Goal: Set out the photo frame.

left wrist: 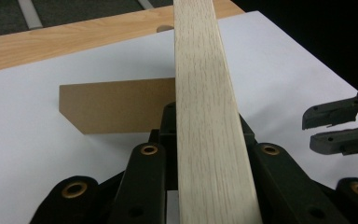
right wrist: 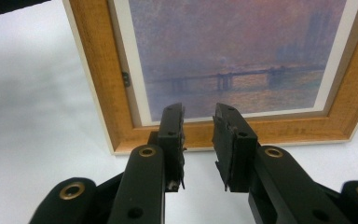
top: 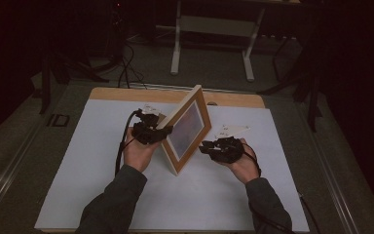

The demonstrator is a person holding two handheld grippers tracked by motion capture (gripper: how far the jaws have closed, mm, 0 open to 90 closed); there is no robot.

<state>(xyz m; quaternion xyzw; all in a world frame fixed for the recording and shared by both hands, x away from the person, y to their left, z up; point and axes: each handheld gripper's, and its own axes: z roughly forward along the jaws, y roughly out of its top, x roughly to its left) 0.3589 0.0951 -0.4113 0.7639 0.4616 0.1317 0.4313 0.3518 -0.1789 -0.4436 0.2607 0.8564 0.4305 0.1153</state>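
left gripper (top: 161,132): jaws clamped on the side edge of the picture frame (top: 187,127) | right gripper (top: 205,147): jaws narrowly apart, empty, just short of the frame's front | frame: light wood, stands upright and tilted on the white sheet (top: 102,161) mid-table, holds a hazy purple bridge painting; brown back stand (left wrist: 116,105) behind.

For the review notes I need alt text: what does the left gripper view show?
The left tongs close on the pale wooden edge of an upright picture frame, which runs up the middle of the view. A brown stand flap juts from the frame's back over the white sheet, and the right tongs hover apart at the right edge.
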